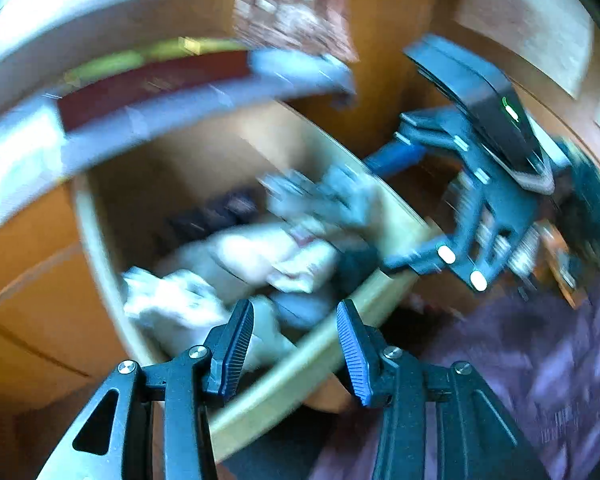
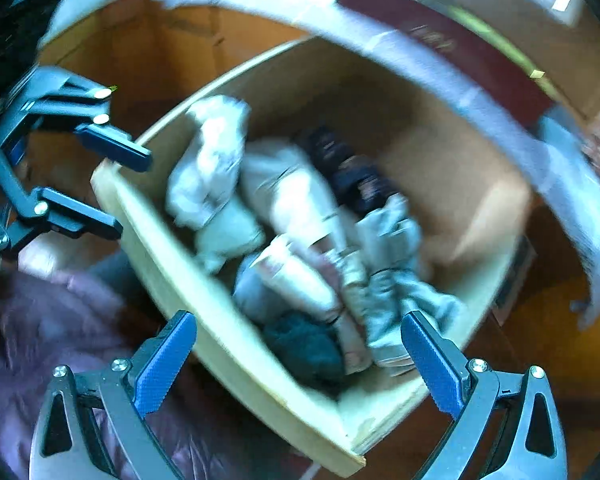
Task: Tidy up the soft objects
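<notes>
An open wooden drawer (image 2: 172,268) holds several rolled soft items: pale socks (image 2: 292,204), a dark roll (image 2: 352,168), a grey piece (image 2: 392,248) and a dark teal ball (image 2: 312,348). In the left wrist view the drawer (image 1: 316,344) shows the same pile (image 1: 252,256). My left gripper (image 1: 296,344) is open and empty over the drawer's front edge; it also shows in the right wrist view (image 2: 112,192). My right gripper (image 2: 300,356) is wide open and empty above the drawer's near corner; it shows in the left wrist view (image 1: 384,208). Both views are motion-blurred.
A purple quilted cover (image 2: 40,320) lies beside the drawer. Above the drawer is a cabinet top edge with a dark red book (image 1: 152,80). Orange-brown wooden cabinet fronts (image 1: 28,288) surround the drawer.
</notes>
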The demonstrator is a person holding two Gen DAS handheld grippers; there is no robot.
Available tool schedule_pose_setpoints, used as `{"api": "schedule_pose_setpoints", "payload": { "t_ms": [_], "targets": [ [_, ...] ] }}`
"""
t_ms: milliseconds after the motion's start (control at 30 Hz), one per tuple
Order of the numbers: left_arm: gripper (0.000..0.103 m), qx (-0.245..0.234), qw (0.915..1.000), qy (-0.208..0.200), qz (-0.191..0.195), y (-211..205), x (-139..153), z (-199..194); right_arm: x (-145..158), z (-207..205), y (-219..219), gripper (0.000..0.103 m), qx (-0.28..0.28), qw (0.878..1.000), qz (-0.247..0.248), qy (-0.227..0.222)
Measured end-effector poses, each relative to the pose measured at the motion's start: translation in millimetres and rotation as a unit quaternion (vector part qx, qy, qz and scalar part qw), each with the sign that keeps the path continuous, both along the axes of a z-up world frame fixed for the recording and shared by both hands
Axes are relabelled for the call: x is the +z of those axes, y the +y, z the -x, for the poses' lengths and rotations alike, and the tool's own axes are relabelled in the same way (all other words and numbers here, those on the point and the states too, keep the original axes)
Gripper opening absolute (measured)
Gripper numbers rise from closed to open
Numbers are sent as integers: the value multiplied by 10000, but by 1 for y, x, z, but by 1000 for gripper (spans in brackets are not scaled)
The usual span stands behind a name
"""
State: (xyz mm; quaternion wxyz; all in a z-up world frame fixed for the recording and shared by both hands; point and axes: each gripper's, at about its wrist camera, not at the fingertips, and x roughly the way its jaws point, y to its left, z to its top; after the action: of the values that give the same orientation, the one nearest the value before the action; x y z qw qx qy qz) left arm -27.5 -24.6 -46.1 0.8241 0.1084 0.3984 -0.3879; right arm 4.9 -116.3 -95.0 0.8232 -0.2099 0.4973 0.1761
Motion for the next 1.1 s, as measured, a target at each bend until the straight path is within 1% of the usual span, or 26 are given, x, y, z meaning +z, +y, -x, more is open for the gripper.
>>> {"api": "schedule_pose_setpoints", "payload": {
  "t_ms": [33,67,100,133,200,267,333,367,400,433,467,500,533,600,633,667,700,733,800,833,867,900,933,1000,1067,1100],
  "targets": [
    [44,197,9997,-105,51,-1,3,-2,5,-1,-2,103,-126,9998,0,-164],
    [44,503,9984,-246,60,-4,5,-7,9,-1,-3,103,-273,9990,28,-354],
    [44,804,9959,-404,59,-3,8,-9,16,-4,-4,103,-495,9971,24,-580],
    [44,1077,9924,-586,98,-2,12,-10,21,-6,-3,103,-600,9958,-3,-690],
    [44,1595,9833,-869,133,-1,18,-15,28,-12,-2,103,-968,9891,45,-1105],
    [44,2104,9694,-1267,57,-5,27,-17,33,-16,-4,103,-1300,9809,114,-1445],
    [45,2464,9591,-1375,225,-6,28,-22,37,-18,-7,103,-1596,9731,101,-1661],
    [46,2628,9550,-1337,309,-2,32,-24,38,-20,-9,103,-1721,9695,64,-1746],
    [48,2886,9480,-1274,415,1,32,-29,39,-22,-11,103,-1866,9657,58,-1805],
    [56,3044,9433,-1248,446,3,33,-31,37,-24,-15,103,-2003,9620,42,-1856],
    [64,3139,9403,-1224,473,2,34,-34,36,-27,-18,103,-2090,9596,-6,-1881],
    [66,3223,9377,-1158,592,4,33,-38,35,-31,-21,103,-2105,9598,-34,-1855],
    [67,3297,9351,-1095,695,8,34,-39,38,-33,-23,103,-2123,9592,-10,-1867],
    [67,3427,9314,-947,782,11,33,-48,42,-38,-25,103,-2100,9569,177,-1999],
    [67,3572,9266,-922,730,12,35,-54,46,-43,-27,103,-2108,9541,303,-2104],
    [67,3696,9219,-986,616,11,38,-56,51,-47,-30,103,-2131,9509,348,-2218],
    [68,3744,9198,-1067,494,8,41,-60,56,-52,-32,103,-2135,9481,389,-2323],
    [70,3738,9198,-1090,476,7,44,-60,59,-56,-34,103,-2137,9462,426,-2392],
    [71,3752,9192,-1039,589,7,48,-63,69,-70,-38,103,-2173,9400,506,-2580],
    [71,3789,9170,-1109,576,5,50,-64,75,-78,-41,103,-2245,9367,497,-2639],
    [71,3814,9154,-1165,551,4,52,-64,81,-84,-43,103,-2326,9335,455,-2690],
    [71,3793,9159,-1197,538,2,53,-64,89,-91,-49,103,-2459,9277,307,-2792],
    [71,3760,9167,-1247,527,1,55,-62,94,-95,-52,103,-2499,9255,207,-2837],
    [71,3775,9147,-1376,425,-1,55,-58,105,-102,-60,103,-2692,9184,-56,-2898],
    [72,3918,9082,-1429,346,3,47,-55,112,-95,-63,103,-2677,9168,-613,-2899],
    [72,3904,9098,-1369,325,6,42,-54,110,-92,-63,103,-2761,9144,-736,-2867]
  ]
}}
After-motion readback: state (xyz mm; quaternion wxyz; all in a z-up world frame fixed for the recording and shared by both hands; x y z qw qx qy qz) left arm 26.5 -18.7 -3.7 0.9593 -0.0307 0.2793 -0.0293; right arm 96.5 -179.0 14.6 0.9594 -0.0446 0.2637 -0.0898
